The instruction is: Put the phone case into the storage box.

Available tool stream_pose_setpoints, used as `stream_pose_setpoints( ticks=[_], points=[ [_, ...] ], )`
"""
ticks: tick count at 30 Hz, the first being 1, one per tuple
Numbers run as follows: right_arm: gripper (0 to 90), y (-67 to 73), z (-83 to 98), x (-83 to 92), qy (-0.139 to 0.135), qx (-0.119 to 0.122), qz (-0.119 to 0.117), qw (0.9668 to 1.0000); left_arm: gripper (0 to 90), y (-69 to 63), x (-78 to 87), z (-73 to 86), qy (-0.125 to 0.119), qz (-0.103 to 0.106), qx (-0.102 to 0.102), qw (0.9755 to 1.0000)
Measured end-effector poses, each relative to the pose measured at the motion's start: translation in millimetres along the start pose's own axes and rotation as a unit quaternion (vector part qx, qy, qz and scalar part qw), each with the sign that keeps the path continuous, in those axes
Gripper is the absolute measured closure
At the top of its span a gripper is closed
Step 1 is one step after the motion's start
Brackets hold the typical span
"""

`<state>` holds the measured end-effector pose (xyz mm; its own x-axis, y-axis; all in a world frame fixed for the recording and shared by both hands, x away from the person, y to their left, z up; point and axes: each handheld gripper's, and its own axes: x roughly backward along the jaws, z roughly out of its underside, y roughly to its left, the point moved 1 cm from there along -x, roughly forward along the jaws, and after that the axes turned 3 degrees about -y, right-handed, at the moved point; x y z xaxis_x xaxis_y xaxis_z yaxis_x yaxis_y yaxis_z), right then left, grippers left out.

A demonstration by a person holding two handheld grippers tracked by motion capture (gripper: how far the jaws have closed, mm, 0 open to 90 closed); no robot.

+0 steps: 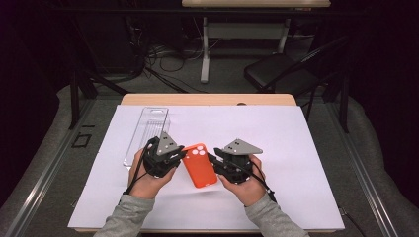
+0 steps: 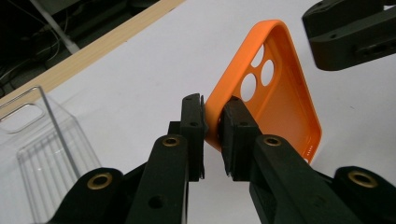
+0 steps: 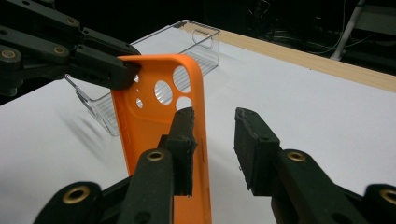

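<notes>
Orange phone case [image 1: 199,165]: soft shell with camera cut-outs, held above the white sheet [image 1: 296,148] near the table's front middle, between both hands; inner side facing the left gripper view.

Left gripper [image 2: 212,135]: clenched on the case's side wall, one pad inside the rim, one outside; seen in the high view at the case's left edge [image 1: 170,157].

Right gripper [image 3: 212,140]: jaws parted, released; left jaw just beside the case's edge, right jaw well clear, nothing pressed between them. In the high view at the case's right edge [image 1: 217,160].

Clear plastic tray [image 1: 146,129]: long, ribbed, lying on the sheet behind the left hand, apart from the case.

Wooden table edge [image 1: 207,99]: bare strip beyond the sheet.
</notes>
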<state>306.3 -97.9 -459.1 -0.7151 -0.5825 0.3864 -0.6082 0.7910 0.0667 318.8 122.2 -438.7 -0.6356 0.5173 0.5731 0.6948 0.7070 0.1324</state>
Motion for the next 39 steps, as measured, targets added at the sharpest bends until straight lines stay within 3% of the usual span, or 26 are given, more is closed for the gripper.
stream_pose_setpoints(
  ticks=[5, 18, 22, 26, 35, 39],
  points=[
    [64.4, -2.5, -1.3, 0.8, -0.002, -0.007, -0.006, 1.0, 80.4, 8.7, 6.4, 0.4, -0.007, -0.007, 0.012, 0.9999],
    [47.9, -9.0, -3.1, -1.7, 0.008, -0.012, -0.024, 0.9996, 80.4, 22.9, 16.2, 1.4, -0.015, -0.018, 0.021, 0.9995],
    [43.9, -12.3, -3.9, -2.9, 0.019, -0.025, -0.042, 0.9986, 80.4, 27.6, 18.5, 2.0, -0.018, -0.021, 0.026, 0.9993],
    [43.6, -15.8, -4.6, -3.0, 0.029, -0.041, -0.054, 0.9973, 80.4, 33.7, 22.1, 3.0, -0.02, -0.027, 0.032, 0.9989],
    [44.4, -16.6, -4.9, -1.8, 0.033, -0.026, -0.041, 0.9983, 80.4, 40.8, 26.0, 4.6, -0.023, -0.031, 0.037, 0.9986],
    [44.3, -15.9, -5.2, -1.7, 0.035, -0.021, -0.051, 0.9979, 80.4, 45.6, 27.1, 6.7, -0.021, -0.034, 0.041, 0.9983]
  ],
)
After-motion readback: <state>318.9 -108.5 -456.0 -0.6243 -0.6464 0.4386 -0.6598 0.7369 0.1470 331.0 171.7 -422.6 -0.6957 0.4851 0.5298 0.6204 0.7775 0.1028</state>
